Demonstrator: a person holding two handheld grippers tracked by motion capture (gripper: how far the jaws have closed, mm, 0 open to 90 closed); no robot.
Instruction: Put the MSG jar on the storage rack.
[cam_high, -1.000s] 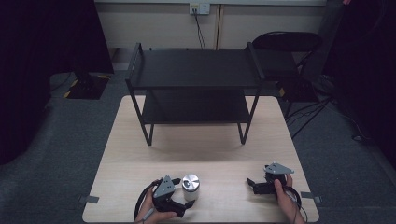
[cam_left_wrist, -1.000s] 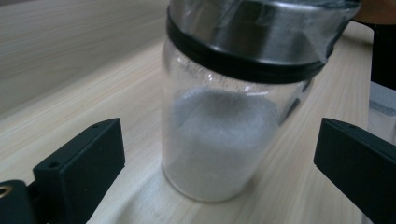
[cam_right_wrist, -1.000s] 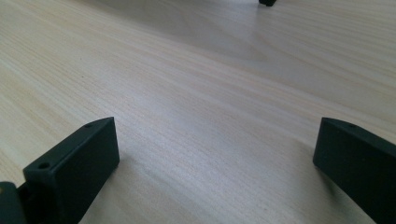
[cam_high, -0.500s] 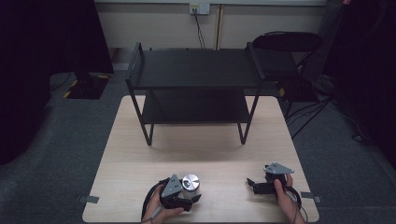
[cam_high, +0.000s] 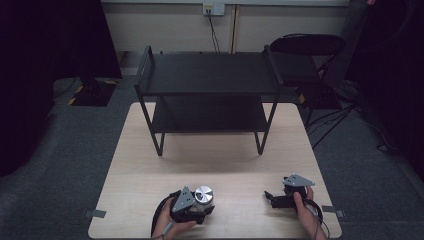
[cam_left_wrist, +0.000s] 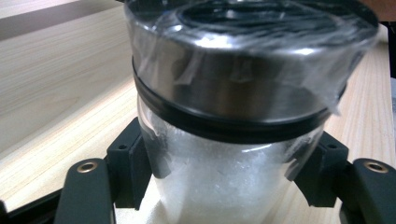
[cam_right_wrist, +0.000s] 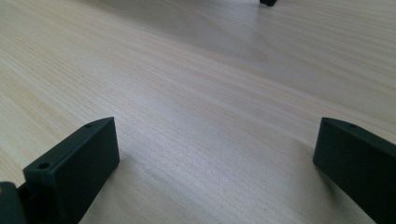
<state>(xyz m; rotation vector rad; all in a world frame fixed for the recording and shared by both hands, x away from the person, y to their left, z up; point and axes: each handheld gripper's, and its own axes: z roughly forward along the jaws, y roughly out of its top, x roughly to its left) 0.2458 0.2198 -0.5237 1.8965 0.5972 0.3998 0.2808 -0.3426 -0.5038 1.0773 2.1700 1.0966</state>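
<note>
In the high view, a pale wood-grain tabletop (cam_high: 150, 150) is carrying a black two-tier metal shelf (cam_high: 210, 75) with thin legs, standing well beyond both tongs. The left tongs (cam_high: 200, 206) are sitting near the front edge, gripped by the person's left hand (cam_high: 167, 227), and a jar (cam_high: 203, 195) with a round, shiny metal lid is standing upright between their jaws. The right tongs (cam_high: 272, 196) are lying well apart to the jar's right, held by the right hand (cam_high: 302, 202), with a grey three-cornered plate on top and jaws pointing toward the left tongs. A dark folding chair (cam_high: 310, 50) is standing on the grey carpet beyond the tabletop, past the right tongs.

In the left gripper view, the left tongs (cam_left_wrist: 224, 186) are closing on the jar (cam_left_wrist: 224, 182): both matte black jaws are pressing against its clear cylindrical wall, one on each side. White grainy powder is filling the jar's lower part. A black rubber ring is running around it under the brushed metal lid (cam_left_wrist: 233, 84), and crinkled clear film is covering the lid.

In the right gripper view, the right tongs (cam_right_wrist: 215, 163) are standing wide, their blocky black jaws far apart with bare wood grain between them, hovering low over the tabletop (cam_right_wrist: 210, 93).
</note>
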